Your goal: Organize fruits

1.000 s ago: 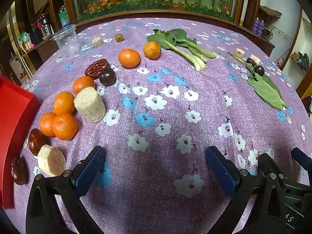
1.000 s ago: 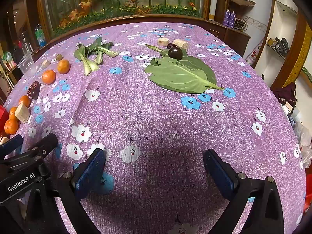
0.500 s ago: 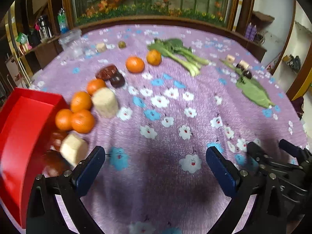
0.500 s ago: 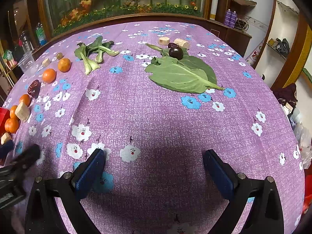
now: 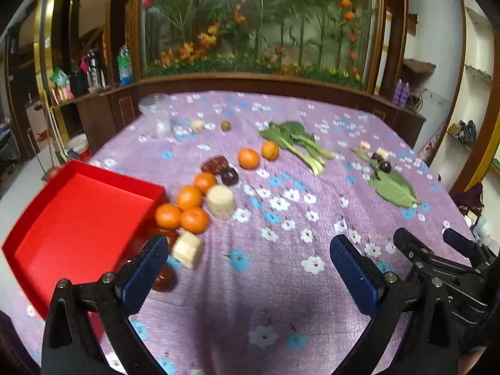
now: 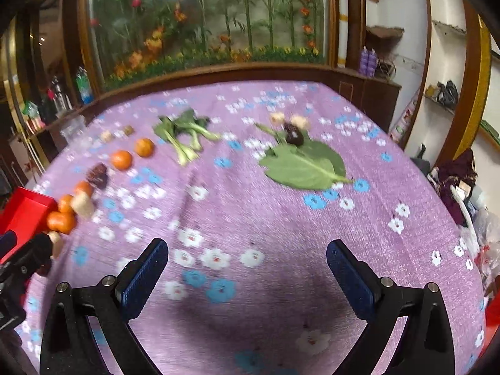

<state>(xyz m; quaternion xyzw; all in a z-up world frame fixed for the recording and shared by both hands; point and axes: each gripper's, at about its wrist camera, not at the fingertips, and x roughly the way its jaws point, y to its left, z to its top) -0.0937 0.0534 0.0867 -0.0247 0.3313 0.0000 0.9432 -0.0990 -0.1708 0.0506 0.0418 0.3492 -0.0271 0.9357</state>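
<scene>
Counter (image 5: 312,281) under a purple flowered cloth fills your view, with the red tray (image 5: 78,218) at its left edge and your left tool (image 5: 248,268) and right tool (image 6: 247,265) both hovering above the cloth, jaws spread wide and gripping nothing. Beside the tray's near corner sits a cluster of four oranges (image 5: 187,198) touching a pale cylindrical chunk (image 5: 221,201), with two more oranges (image 5: 249,158) farther back near the bok choy (image 5: 297,140), and a dark plum (image 6: 294,136) at the tip of a big green leaf (image 6: 306,165).
</scene>
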